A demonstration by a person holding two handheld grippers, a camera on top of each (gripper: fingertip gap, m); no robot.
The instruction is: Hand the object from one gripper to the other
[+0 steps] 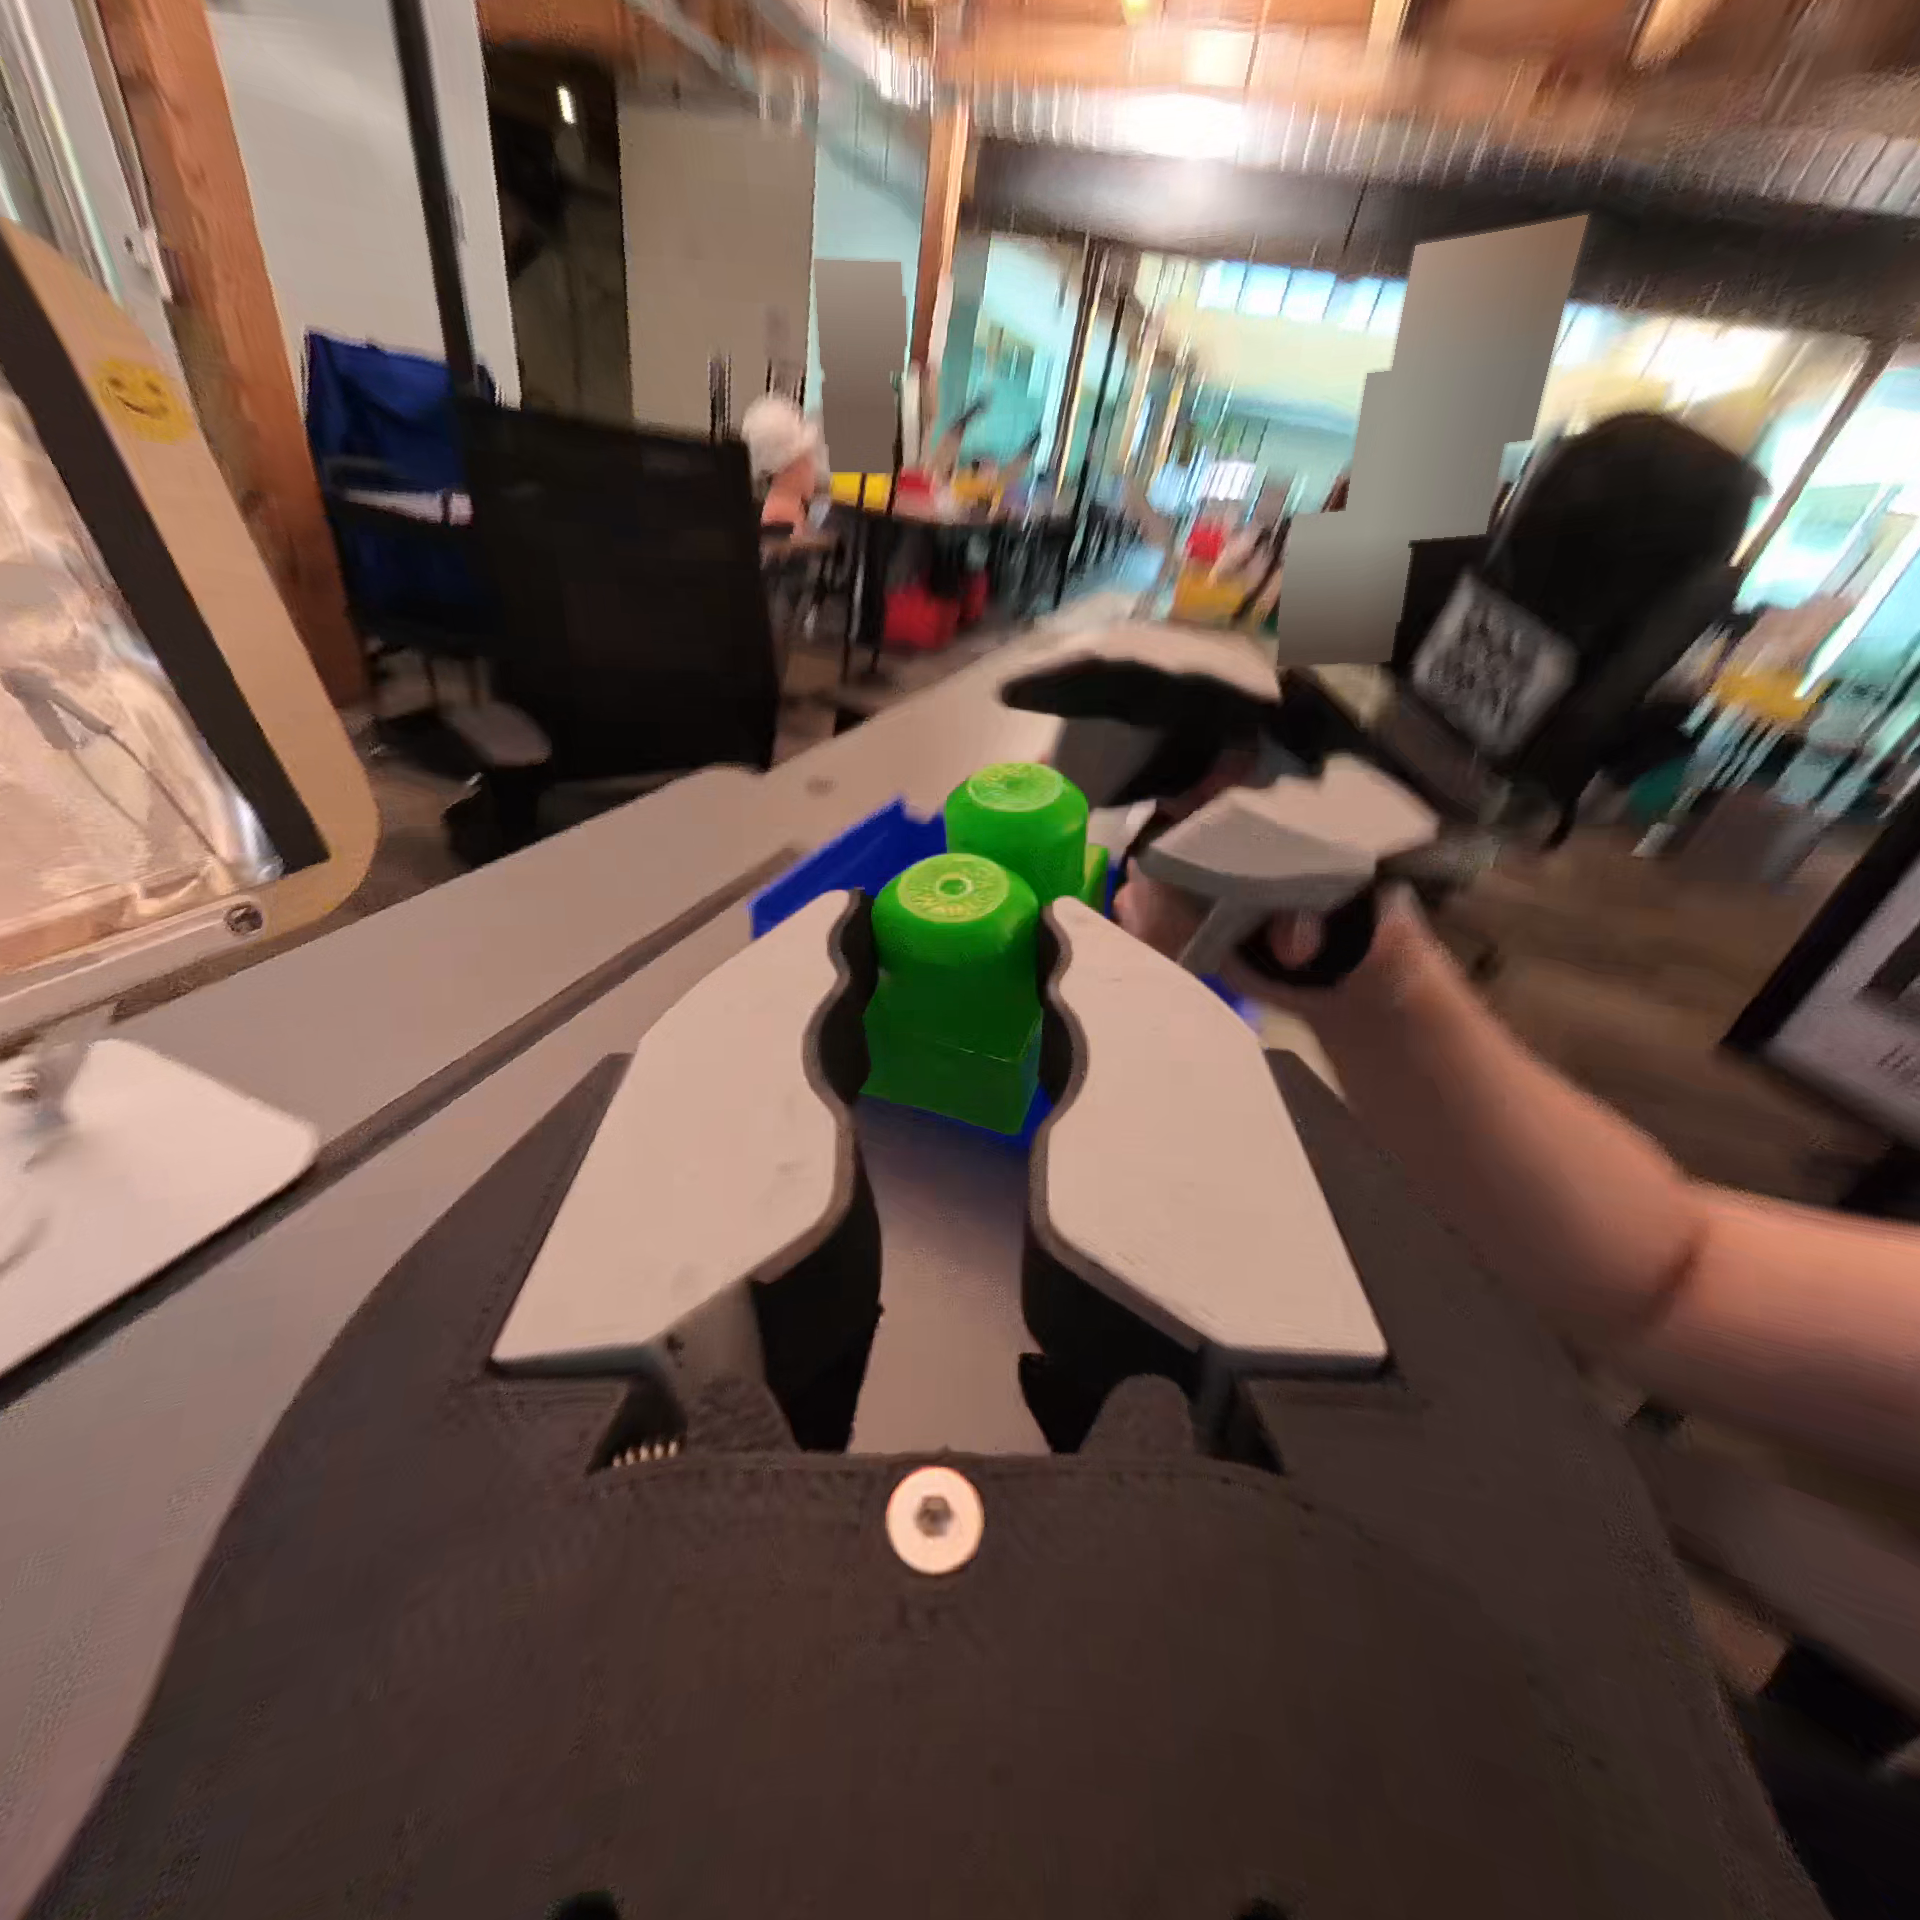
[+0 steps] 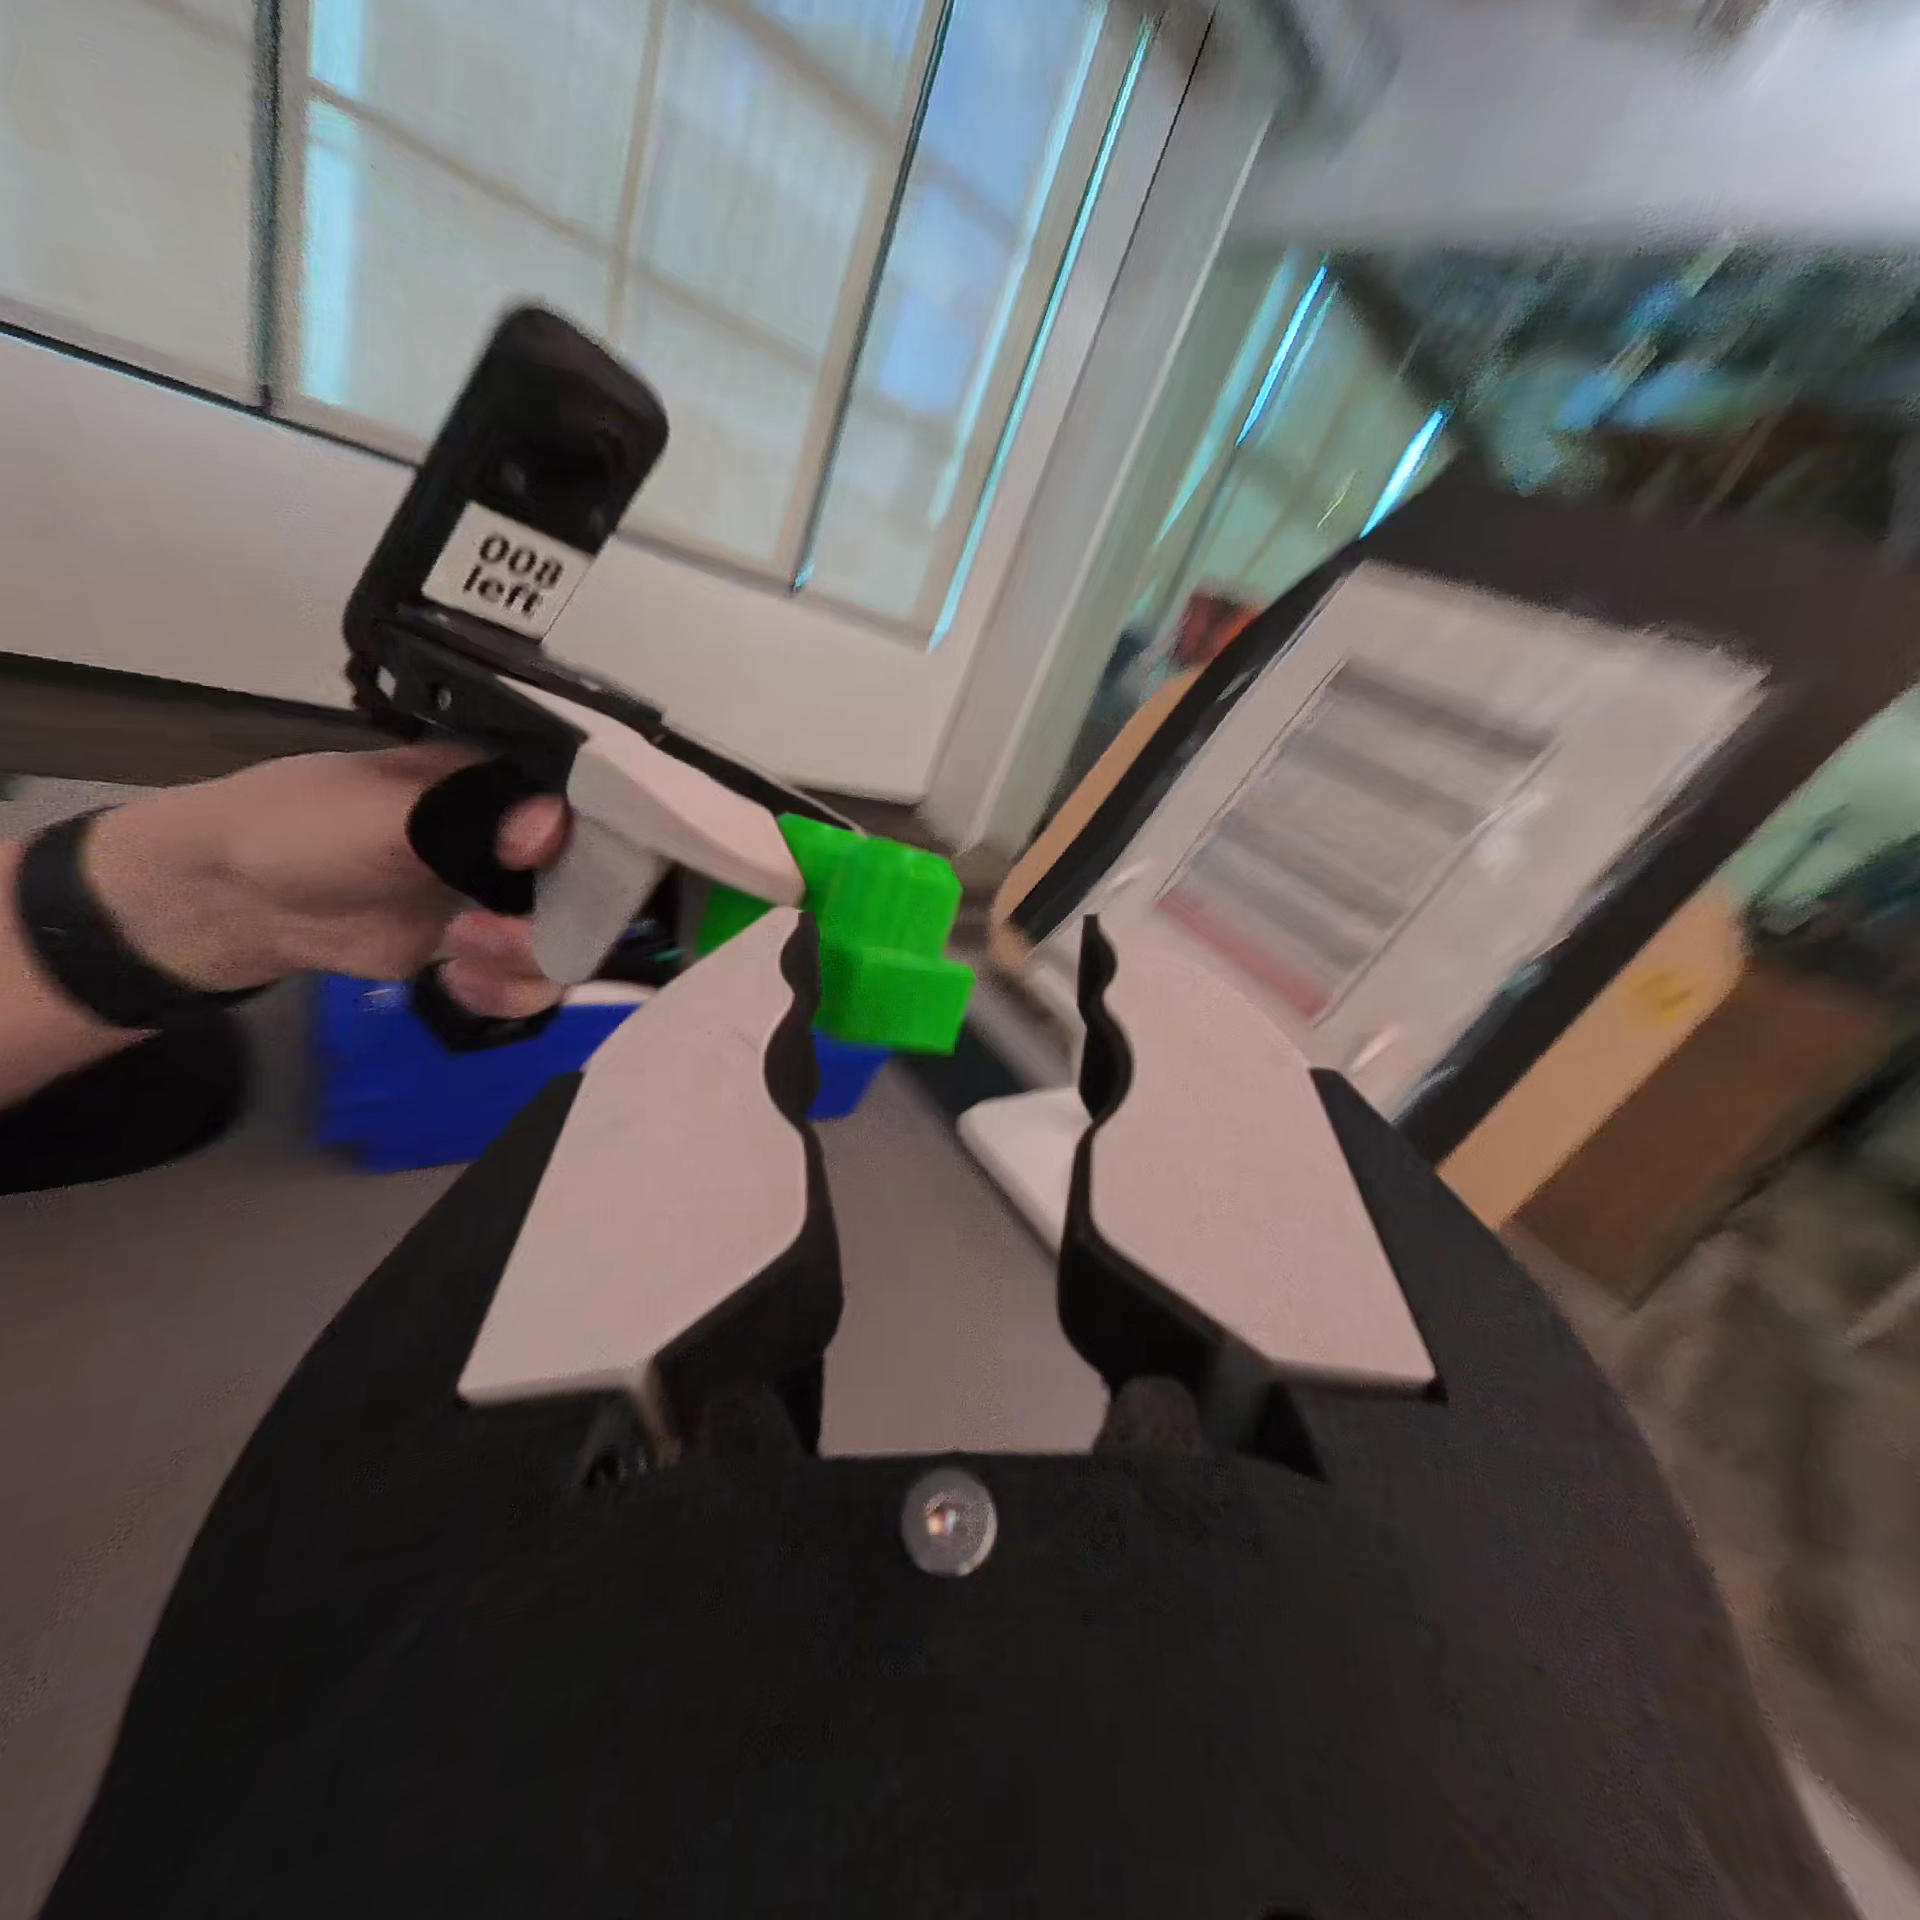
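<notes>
The green block (image 1: 951,997), a bright green piece with two round studs on a square base, is clamped between the fingertips of the left gripper (image 1: 948,951). Its nearer stud is pinched by the scalloped black pads of the two grey fingers (image 1: 717,1122), and the second stud (image 1: 1016,821) stands just beyond the tips. Directly below and beyond the clamped block a blue bin (image 1: 821,883) is seen on the grey table (image 1: 436,997).

Ahead and to the right of the left gripper's tips, the right gripper (image 1: 1091,738) is seen in a person's hand (image 1: 1309,966), close to the farther stud; whether it touches the block cannot be told through the blur.

In the right wrist view, the right gripper (image 2: 940,935) is held with its jaws apart at a middling width, and nothing is caught between them. The green block (image 2: 883,935) lies just beyond its left fingertip, partly hidden by that finger, and is held there by the left gripper (image 2: 790,862), which comes in from the left in a hand (image 2: 301,862) with a dark wristband (image 2: 73,914). Below that hand the blue bin (image 2: 416,1081) is visible. Ahead and to the right of the open tips, a white stand base (image 2: 1023,1143) rests on the table.
</notes>
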